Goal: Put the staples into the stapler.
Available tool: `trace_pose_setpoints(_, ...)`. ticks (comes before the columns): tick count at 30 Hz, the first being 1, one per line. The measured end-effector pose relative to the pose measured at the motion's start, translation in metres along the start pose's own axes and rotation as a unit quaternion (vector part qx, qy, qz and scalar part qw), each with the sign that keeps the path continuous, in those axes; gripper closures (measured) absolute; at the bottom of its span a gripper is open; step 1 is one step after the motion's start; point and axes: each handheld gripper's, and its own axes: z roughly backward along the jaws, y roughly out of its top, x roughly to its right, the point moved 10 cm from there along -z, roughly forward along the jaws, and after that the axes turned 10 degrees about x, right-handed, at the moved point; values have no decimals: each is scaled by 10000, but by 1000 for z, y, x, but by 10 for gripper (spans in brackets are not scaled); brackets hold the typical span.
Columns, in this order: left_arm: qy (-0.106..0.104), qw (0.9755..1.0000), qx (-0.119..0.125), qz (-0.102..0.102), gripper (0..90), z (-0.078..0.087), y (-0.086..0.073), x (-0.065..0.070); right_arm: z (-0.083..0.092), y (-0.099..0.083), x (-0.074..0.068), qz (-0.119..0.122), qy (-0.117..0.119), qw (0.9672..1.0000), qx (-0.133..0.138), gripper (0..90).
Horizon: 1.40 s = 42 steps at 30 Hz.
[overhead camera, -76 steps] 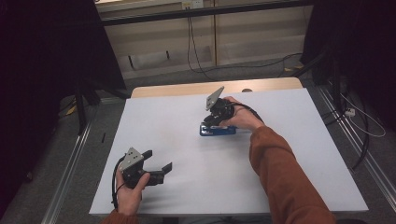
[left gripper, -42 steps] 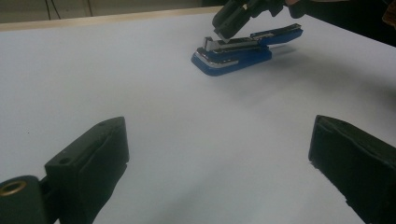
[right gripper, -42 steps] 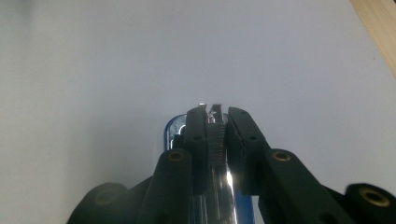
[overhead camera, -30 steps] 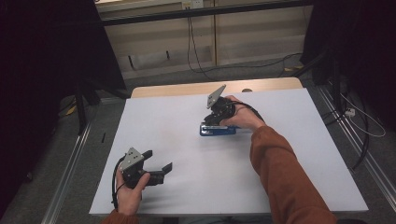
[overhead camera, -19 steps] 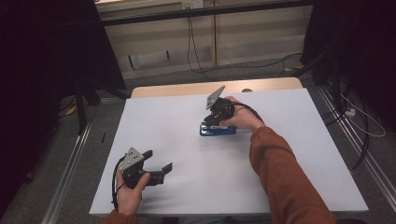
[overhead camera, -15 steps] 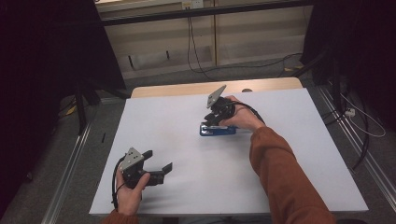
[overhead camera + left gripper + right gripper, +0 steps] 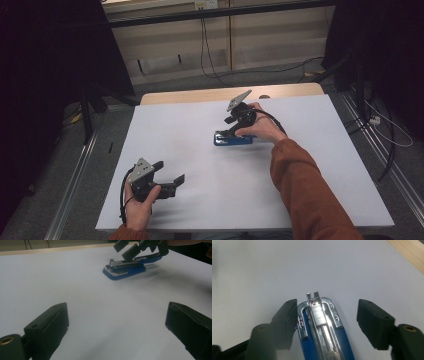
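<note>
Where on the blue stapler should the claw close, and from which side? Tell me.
Grip the blue stapler across its narrow width, on the two long flanks near the metal nose, coming down from above. It lies flat on the white table, so those sides are the faces it offers. The right claw already straddles it that way; its jaws have just been opening, one pad close by the stapler, the other clear.
</note>
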Motion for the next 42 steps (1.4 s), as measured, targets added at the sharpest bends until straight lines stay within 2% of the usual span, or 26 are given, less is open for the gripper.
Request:
trace_pose_setpoints(5, -5, 10000, -1, -16, 50, 0, 0, 0, 5, -3, 2, -224, -246, 9994, 99, 183)
trace_pose_setpoints(13, 9, 10000, 8, -16, 50, 0, 1, 0, 17, -4, 1, -468, -437, 9975, 305, 131)
trace_pose_setpoints(18, 21, 10000, 35, 14, 49, 0, 1, 0, 25, -6, -2, -395, -521, 9969, 439, 124)
trace_pose_setpoints(22, 53, 10000, 78, -20, 49, 1, 3, -1, 33, -7, 0, -561, -739, 9939, 591, 93)
trace_pose_setpoints(25, 43, 10000, 84, -17, 49, 1, 3, -1, 38, -11, 0, -657, -937, 9920, 535, 105)
trace_pose_setpoints(30, 58, 10000, 49, -28, 49, 0, 2, -2, 46, -12, -2, -753, -1097, 9884, 730, 84)
trace_pose_setpoints(32, 61, 10000, 60, 14, 49, 0, 2, -2, 48, -15, -5, -773, -1093, 9881, 753, 76)
trace_pose_setpoints(35, 68, 10000, 42, 20, 49, 1, 1, -4, 52, -19, -6, -796, -1219, 9863, 781, 59)
trace_pose_setpoints(42, 114, 9997, 199, 43, 51, 4, 5, -5, 72, -22, -1, -947, -1669, 9753, 1093, 59)
